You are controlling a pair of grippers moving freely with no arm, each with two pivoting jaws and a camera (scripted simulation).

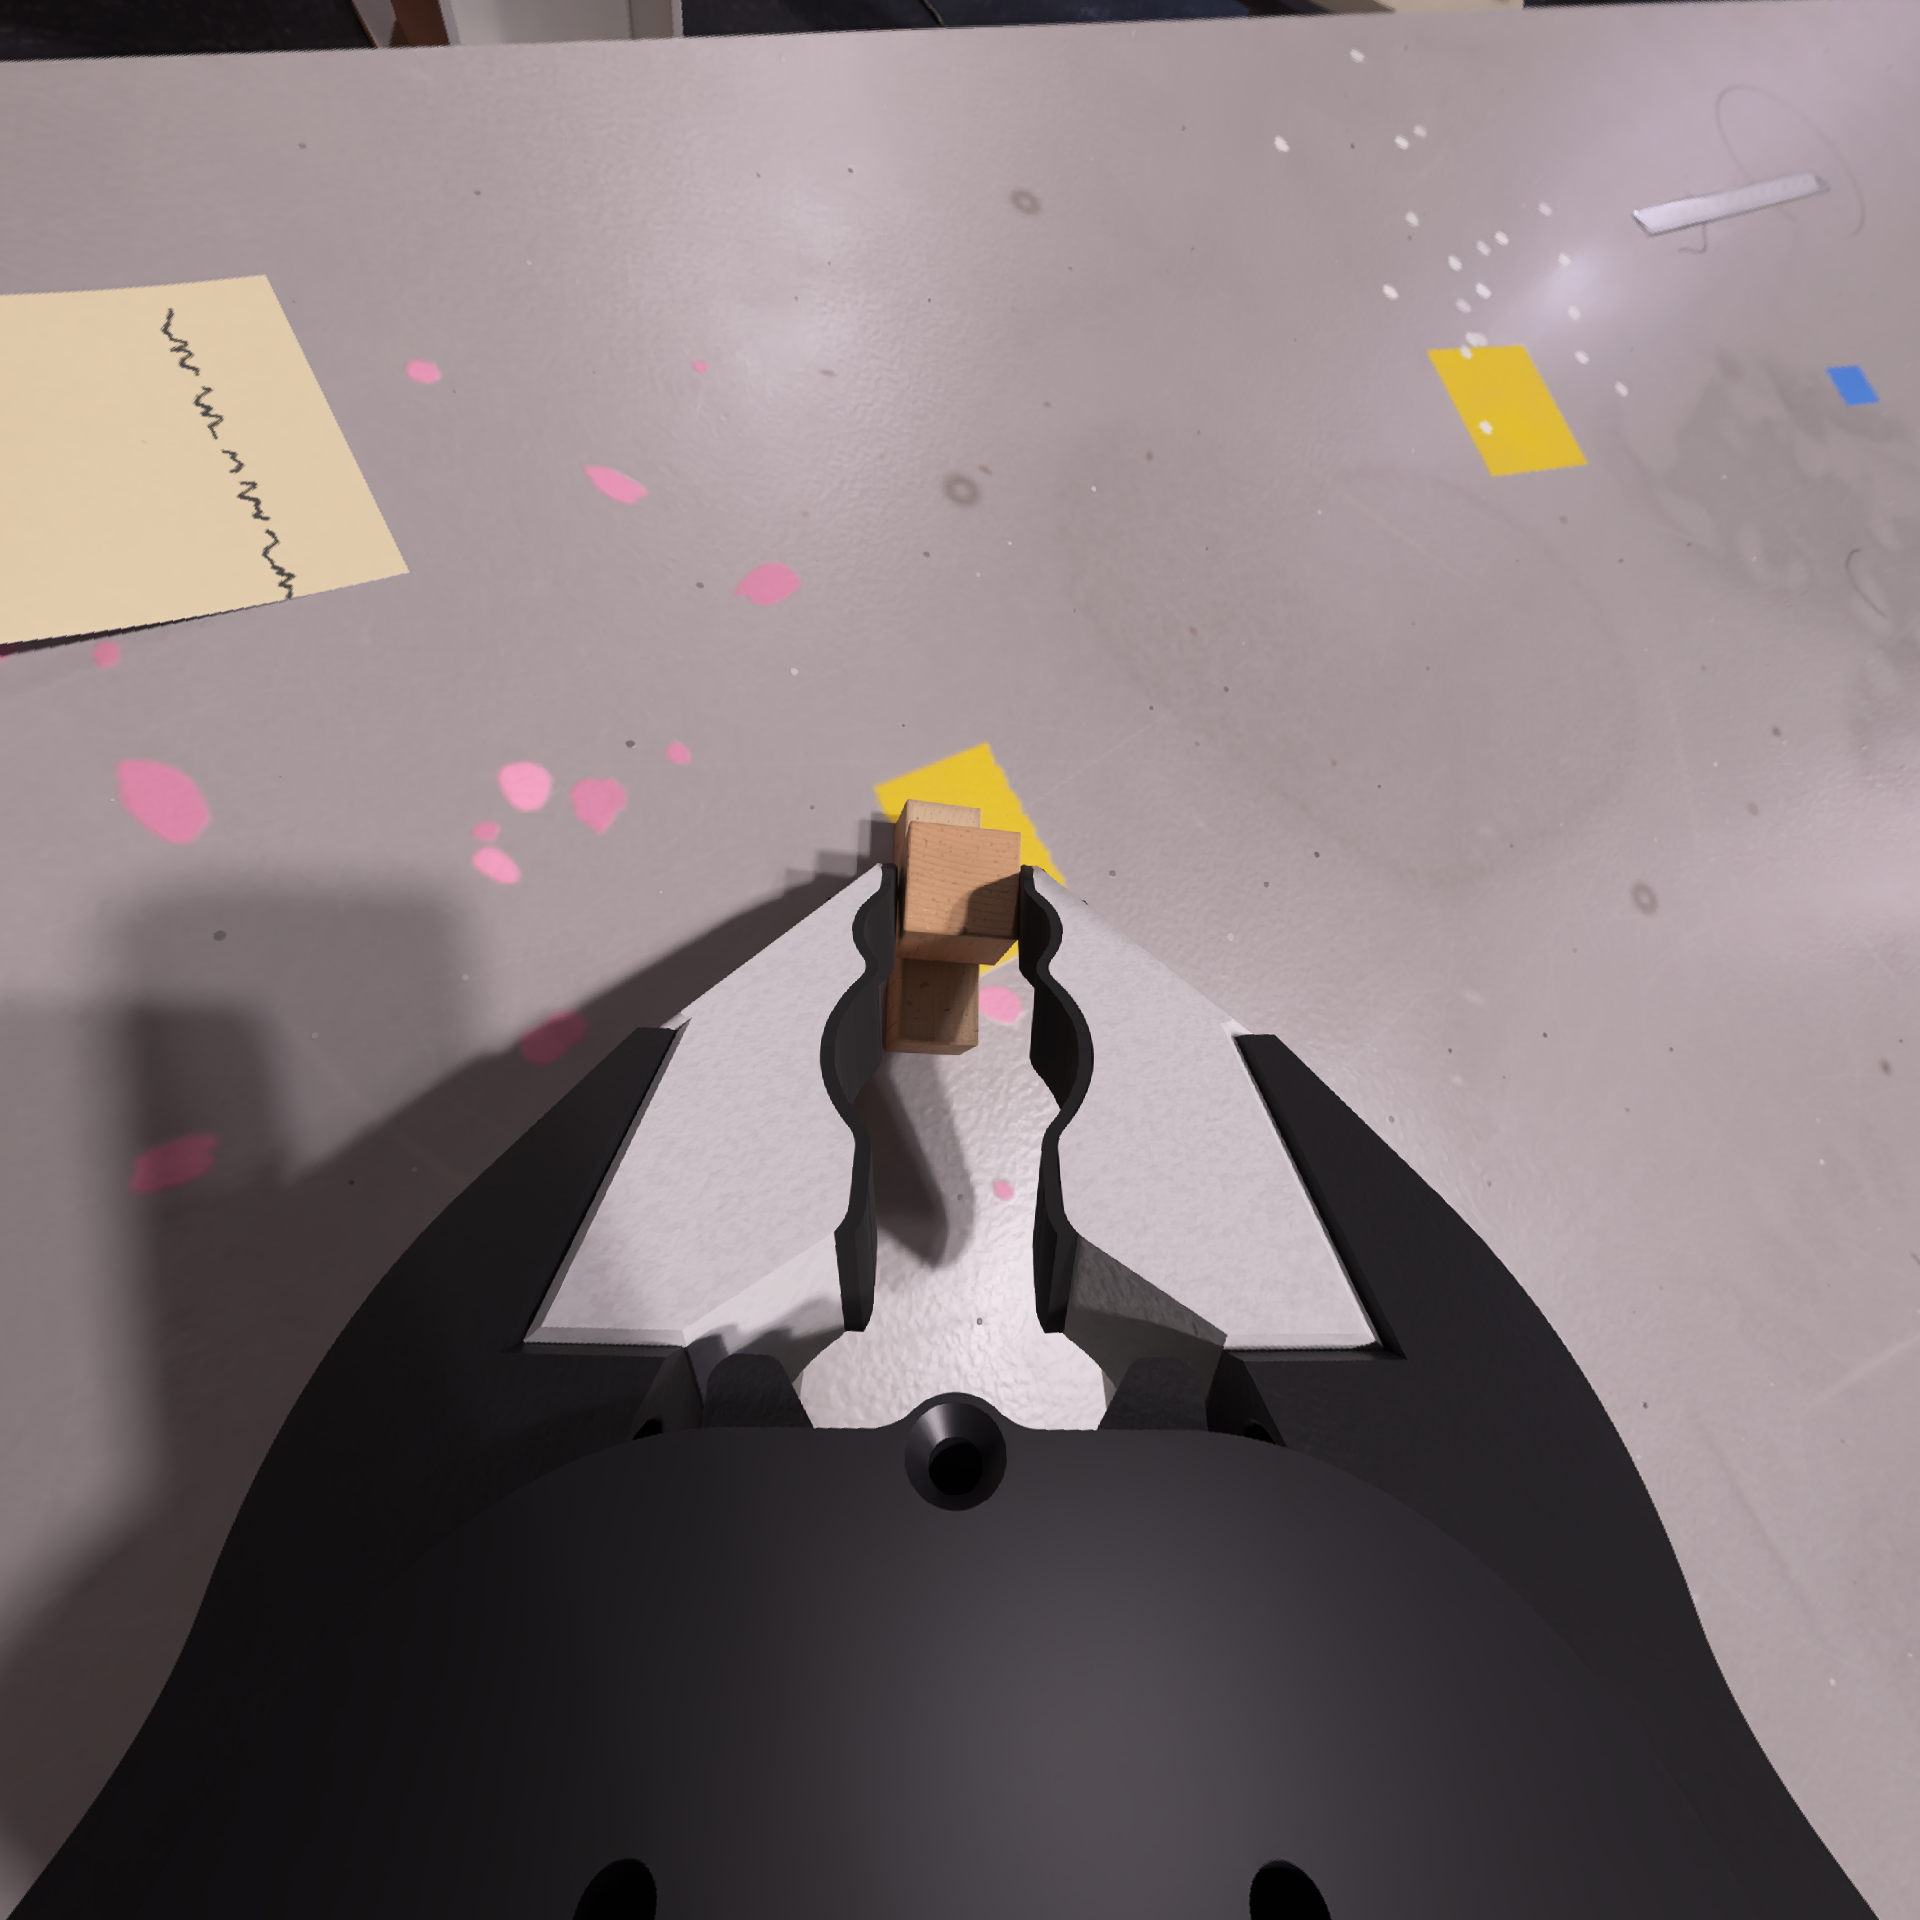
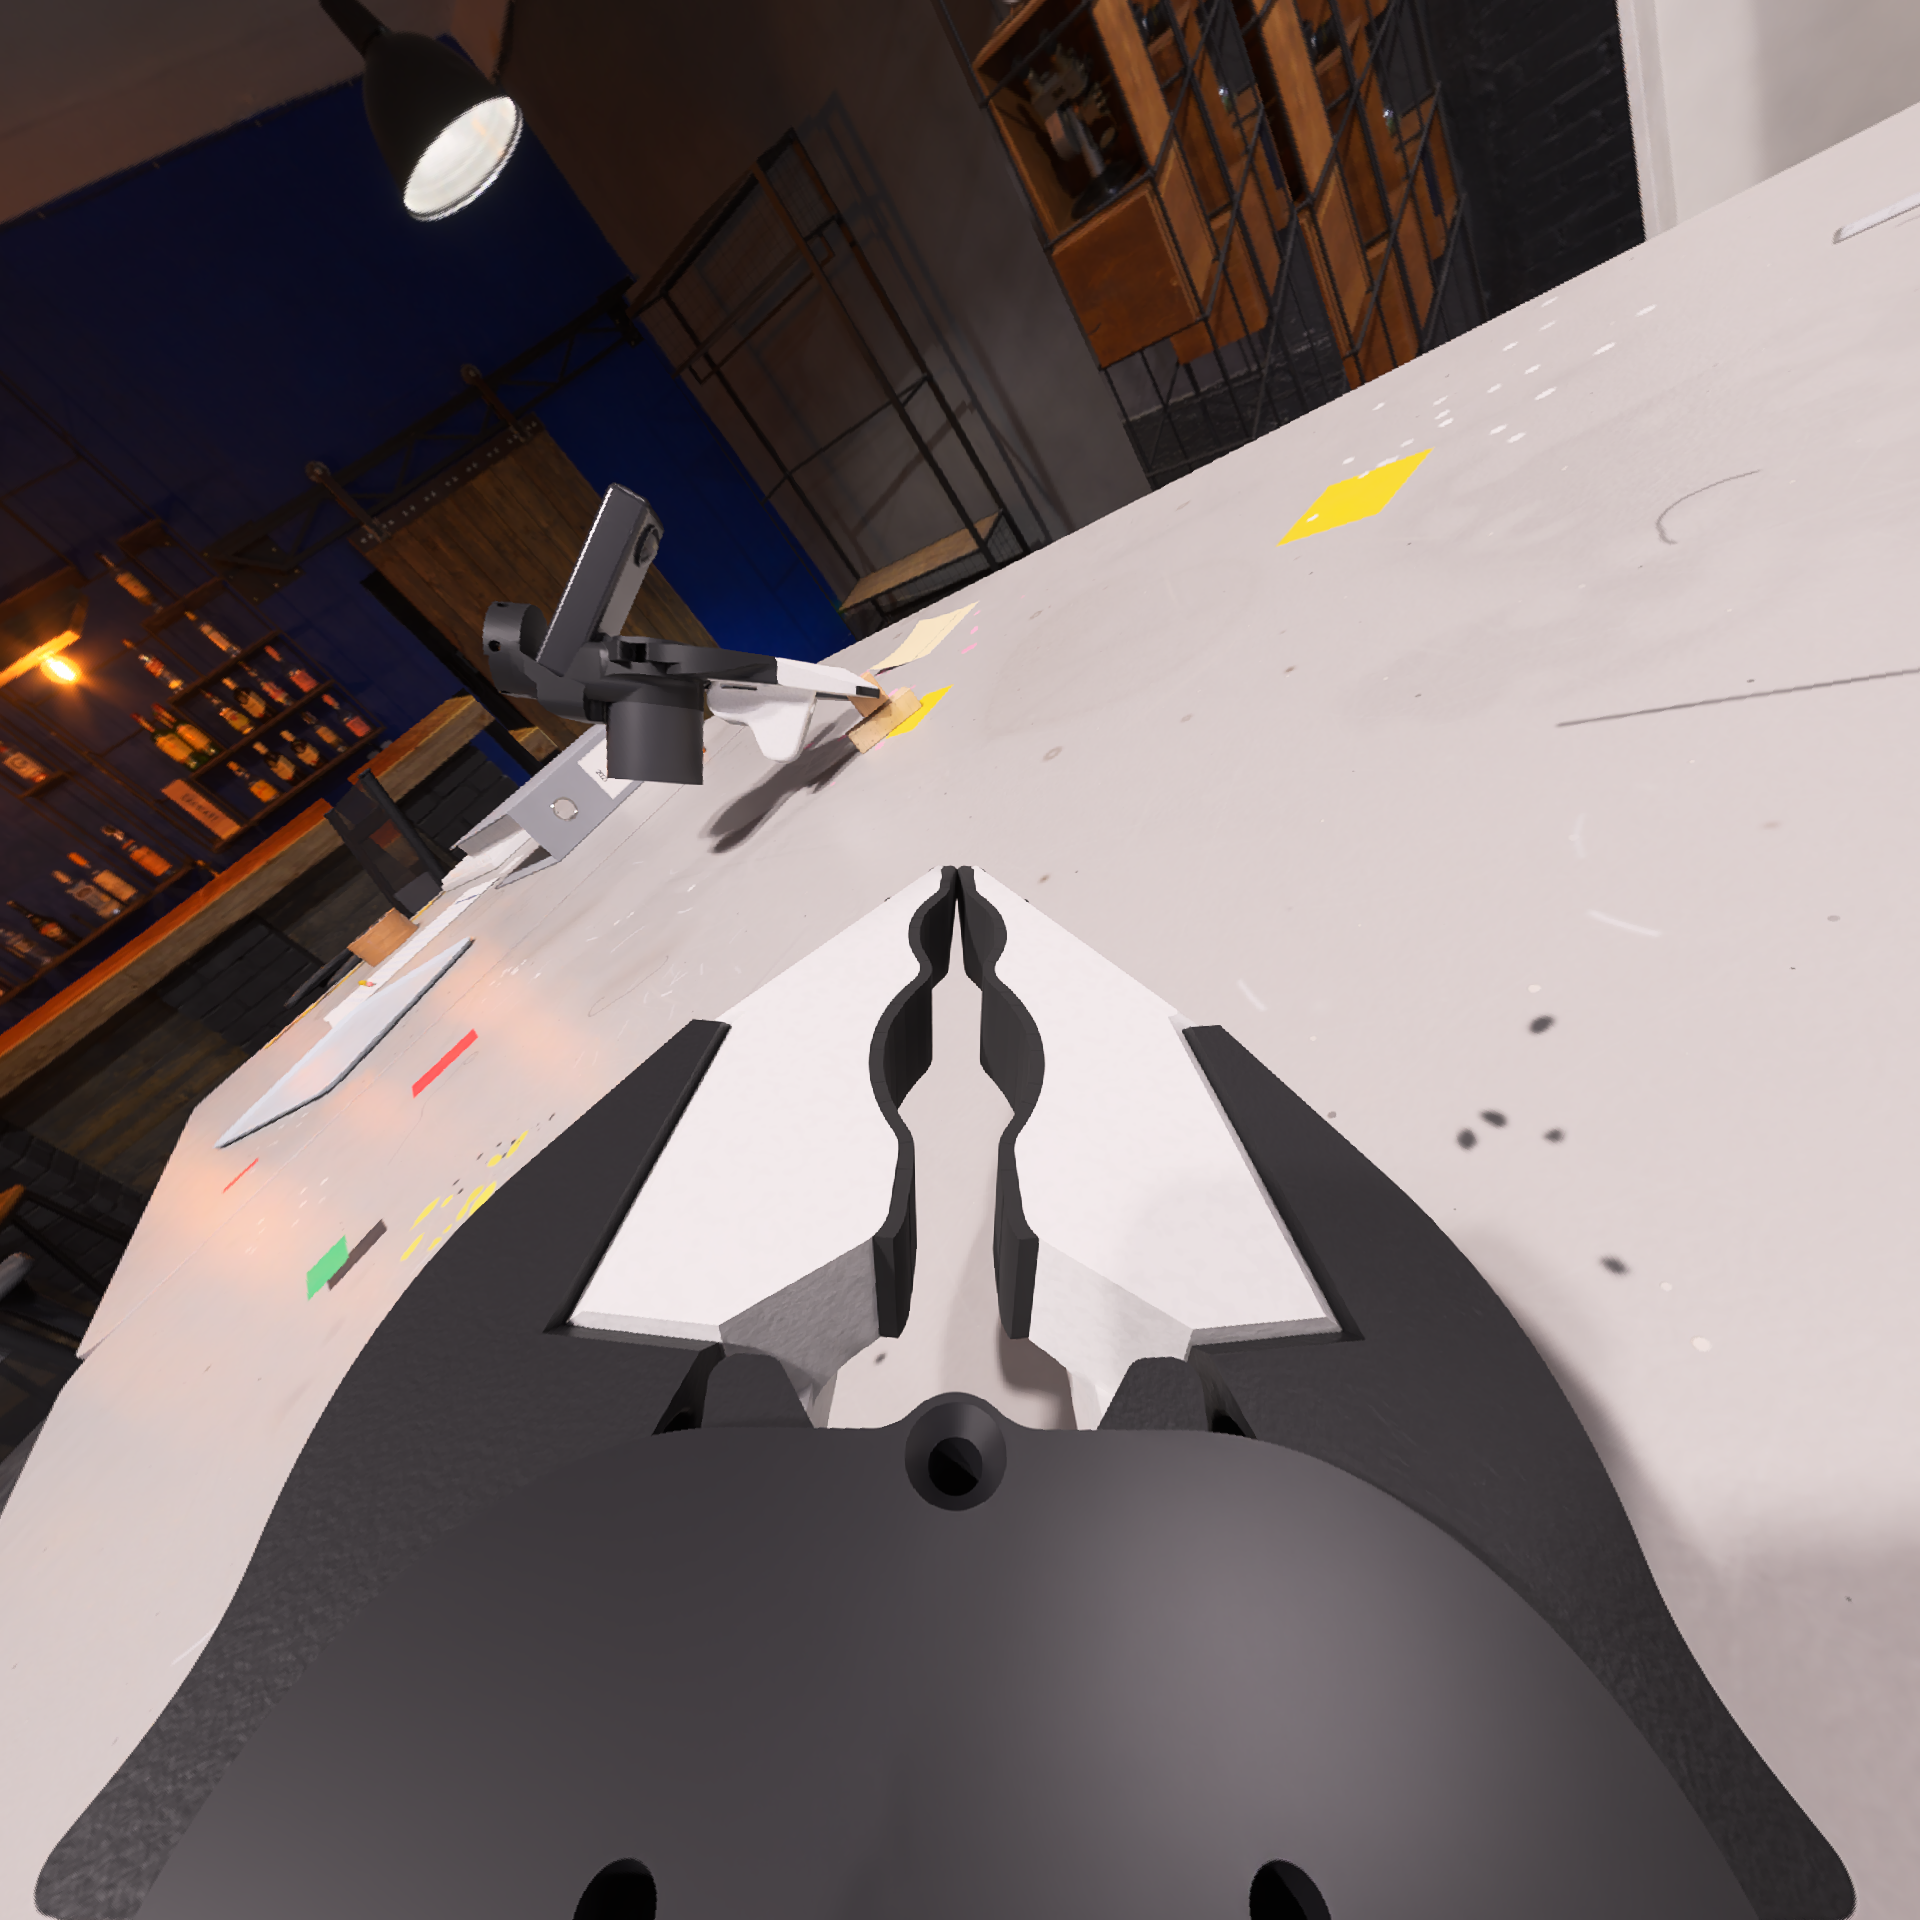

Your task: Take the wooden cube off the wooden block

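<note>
A long wooden block [image 1: 932, 1006] lies on the grey table [image 1: 1247, 727], partly over a yellow patch [image 1: 971, 781]. The small wooden cube [image 1: 956, 883] is on top of it, across its middle. My left gripper [image 1: 956, 883] has its two black fingertips pressed on the cube's left and right sides. I cannot tell whether the cube still touches the block. The right wrist view shows that gripper [image 2: 868, 691] far off, low over the block [image 2: 883, 724]. My right gripper [image 2: 956, 873] is shut and empty, well away from the block.
A cream paper sheet [image 1: 177, 457] lies at the far left, with pink spots [image 1: 161, 798] near it. A second yellow patch [image 1: 1507, 410] and a blue patch [image 1: 1852, 384] are at the far right. A flat grey board [image 2: 343, 1039] and a metal bracket [image 2: 551, 810] lie near the table's left edge.
</note>
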